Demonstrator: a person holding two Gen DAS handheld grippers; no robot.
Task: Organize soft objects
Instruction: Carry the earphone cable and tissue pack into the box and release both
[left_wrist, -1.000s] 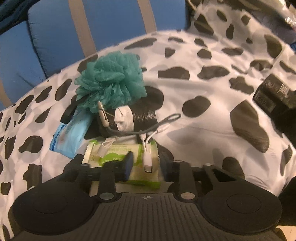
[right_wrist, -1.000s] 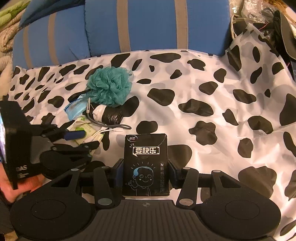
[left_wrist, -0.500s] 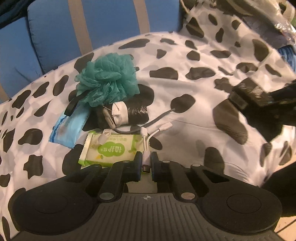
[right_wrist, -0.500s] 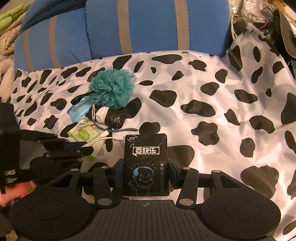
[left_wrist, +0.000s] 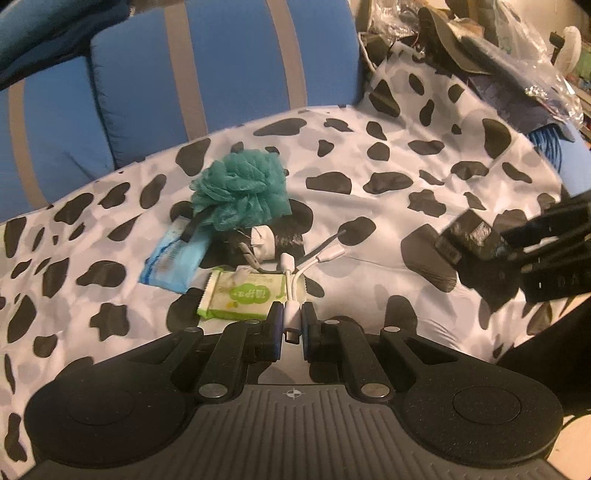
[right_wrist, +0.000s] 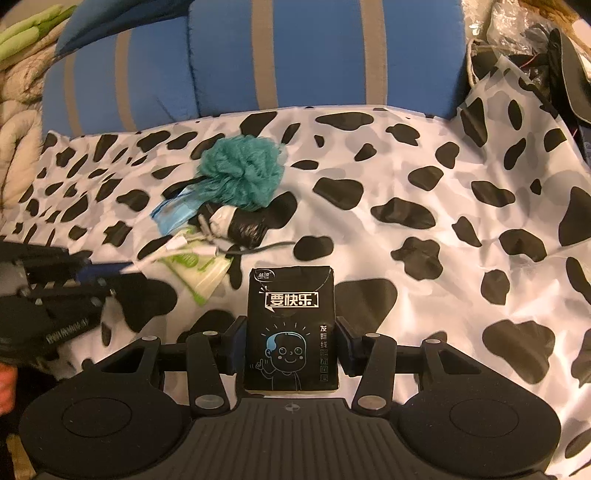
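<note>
My left gripper (left_wrist: 292, 324) is shut on the plug of a white charging cable (left_wrist: 291, 280), which trails back over a green wet-wipe pack (left_wrist: 245, 293). Behind lie a teal bath pouf (left_wrist: 242, 194), a light blue packet (left_wrist: 173, 256) and a black roll with a white end (left_wrist: 273, 242). My right gripper (right_wrist: 291, 341) is shut on a black tissue pack (right_wrist: 291, 328) held above the cow-print cloth (right_wrist: 424, 184). The same pile shows in the right wrist view: the pouf (right_wrist: 240, 173), the wipe pack (right_wrist: 195, 267) and the cable (right_wrist: 181, 245).
Blue cushions with grey stripes (right_wrist: 258, 55) stand behind the cloth. Dark clutter and plastic bags (left_wrist: 498, 55) sit at the back right. The right gripper with its pack shows at the right of the left wrist view (left_wrist: 498, 251). A quilted blanket (right_wrist: 14, 92) lies far left.
My left gripper has closed on the white cable's plug and drawn back toward me, pulling the cable. The right gripper keeps the black pack and has hardly moved.
</note>
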